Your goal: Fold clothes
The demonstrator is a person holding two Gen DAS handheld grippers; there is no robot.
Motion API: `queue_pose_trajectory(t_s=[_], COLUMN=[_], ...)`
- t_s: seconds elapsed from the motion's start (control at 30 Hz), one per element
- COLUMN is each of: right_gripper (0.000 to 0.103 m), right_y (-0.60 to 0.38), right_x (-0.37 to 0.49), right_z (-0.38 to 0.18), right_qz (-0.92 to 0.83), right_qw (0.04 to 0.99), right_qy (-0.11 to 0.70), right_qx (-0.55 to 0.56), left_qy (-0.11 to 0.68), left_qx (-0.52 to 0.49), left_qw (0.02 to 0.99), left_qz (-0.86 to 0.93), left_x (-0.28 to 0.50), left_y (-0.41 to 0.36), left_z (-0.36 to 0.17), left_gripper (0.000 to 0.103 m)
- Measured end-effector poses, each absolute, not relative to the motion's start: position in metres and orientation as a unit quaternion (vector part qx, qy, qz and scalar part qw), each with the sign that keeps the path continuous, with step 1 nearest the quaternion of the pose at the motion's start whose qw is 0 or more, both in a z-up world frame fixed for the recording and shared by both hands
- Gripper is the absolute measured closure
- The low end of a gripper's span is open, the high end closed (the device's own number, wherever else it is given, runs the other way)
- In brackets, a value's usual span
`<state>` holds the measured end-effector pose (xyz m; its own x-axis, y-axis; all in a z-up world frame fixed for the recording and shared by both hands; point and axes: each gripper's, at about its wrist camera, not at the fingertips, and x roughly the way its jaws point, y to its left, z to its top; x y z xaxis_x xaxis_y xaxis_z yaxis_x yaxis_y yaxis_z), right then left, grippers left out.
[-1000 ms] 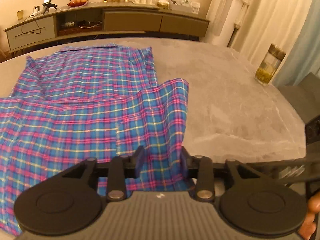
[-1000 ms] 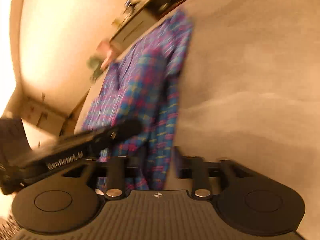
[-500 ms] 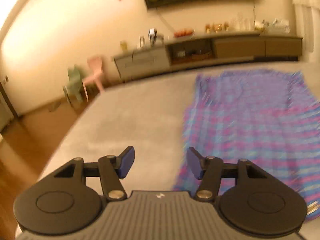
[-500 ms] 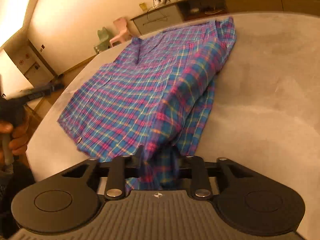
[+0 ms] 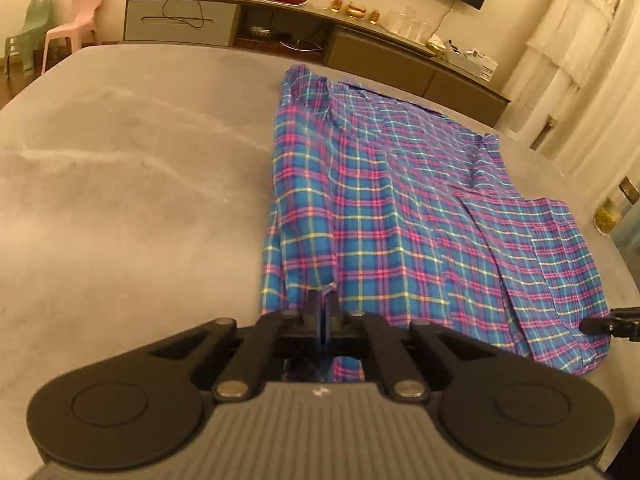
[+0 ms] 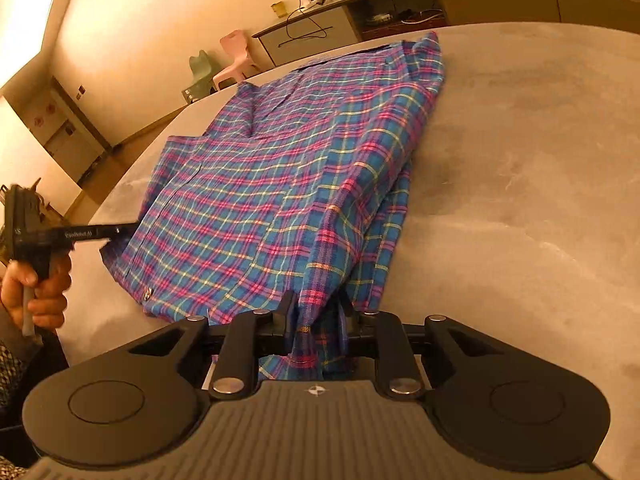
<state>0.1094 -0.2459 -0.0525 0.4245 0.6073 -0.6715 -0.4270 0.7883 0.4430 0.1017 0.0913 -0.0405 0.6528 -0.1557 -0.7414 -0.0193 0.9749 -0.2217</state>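
The shirt [image 5: 384, 216] lies on the table [image 5: 120, 184], sideboard [image 5: 280, 28] behind it.

A broad grey tabletop [image 5: 120, 184], mottled and streaked with pale veins, carries a blue, pink and yellow plaid shirt [image 5: 400, 208]. In the left wrist view the shirt spreads from the centre toward three o'clock, partly folded over itself, with bare stone toward nine o'clock. A glass jar [image 5: 610, 214] stands near the three o'clock rim.
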Motion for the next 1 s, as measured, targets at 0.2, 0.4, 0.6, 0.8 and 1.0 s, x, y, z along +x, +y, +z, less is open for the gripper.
queue_pose_trajectory(t_s=[0.2,0.4,0.6,0.8,1.0], right_gripper=[0.021,0.071,0.099,0.101,0.101], right_y=[-0.239,-0.230,-0.261,-0.272,-0.272], right_x=[0.140,0.184,0.185,0.203,0.189], right_z=[-0.032,-0.045,-0.036,-0.088,-0.075], right_qz=[0.300,0.265,0.362,0.301,0.284], right_qw=[0.855,0.876,0.829,0.784,0.806], right_qy=[0.413,0.395,0.361,0.469,0.452], right_qx=[0.089,0.074,0.228,0.272,0.255], left_qy=[0.378,0.408,0.398,0.452,0.427], left_qx=[0.078,0.079,-0.195,-0.221,-0.216], left_qw=[0.921,0.909,0.889,0.854,0.858], left_qz=[0.047,-0.009,-0.115,-0.137,-0.187], left_x=[0.130,0.185,0.164,0.169,0.172], left_y=[0.059,0.046,0.128,0.139,0.137], left_z=[-0.016,-0.043,-0.025,-0.061,-0.052], left_gripper=[0.029,0.101,0.102,0.102,0.101])
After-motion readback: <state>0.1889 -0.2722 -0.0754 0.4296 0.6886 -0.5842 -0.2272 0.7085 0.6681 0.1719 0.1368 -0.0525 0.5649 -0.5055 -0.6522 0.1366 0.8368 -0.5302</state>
